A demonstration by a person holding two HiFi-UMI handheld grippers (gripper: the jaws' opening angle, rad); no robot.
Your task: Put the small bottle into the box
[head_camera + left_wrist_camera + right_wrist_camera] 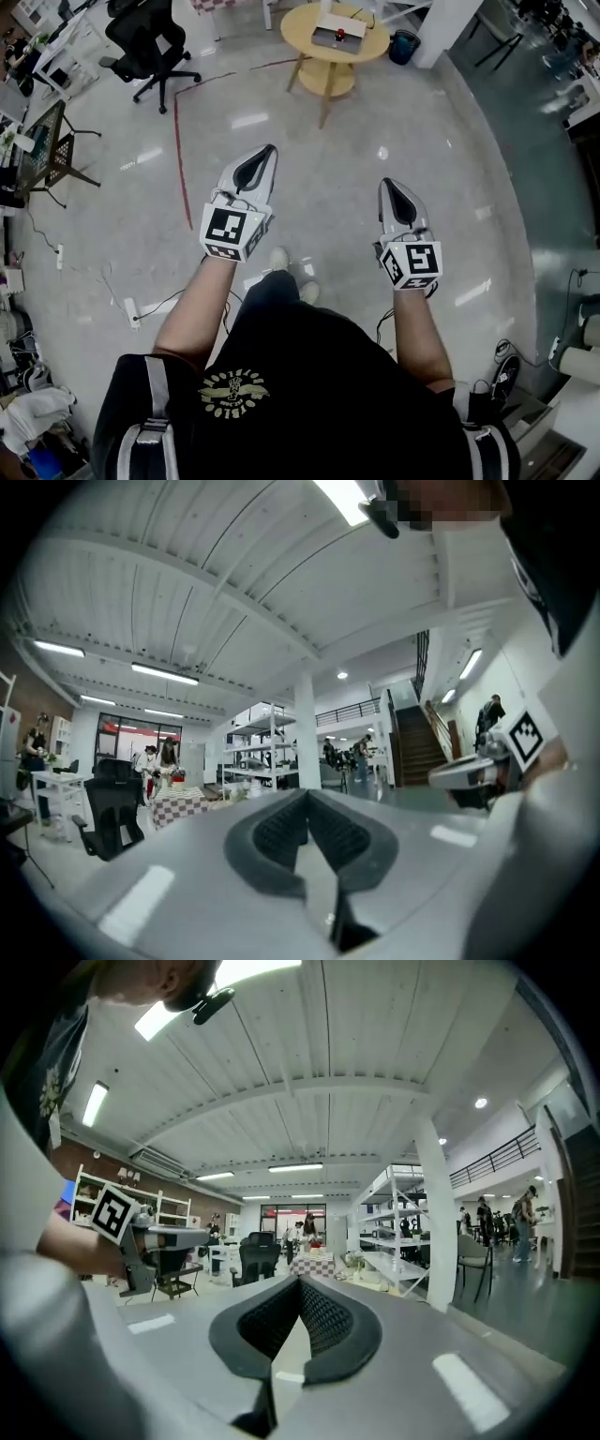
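Observation:
I hold both grippers level in front of me over a pale shiny floor. The left gripper has its jaws together with nothing between them. So does the right gripper. Each shows at the edge of the other's view: the right gripper and the left gripper. Ahead stands a round wooden table bearing a flat grey box with something small and red on it. I cannot make out a small bottle in any view.
A black office chair stands at the far left, past a red tape line on the floor. A blue bin sits right of the table. Cables and a power strip lie at my left. Shelves and a white column stand further off.

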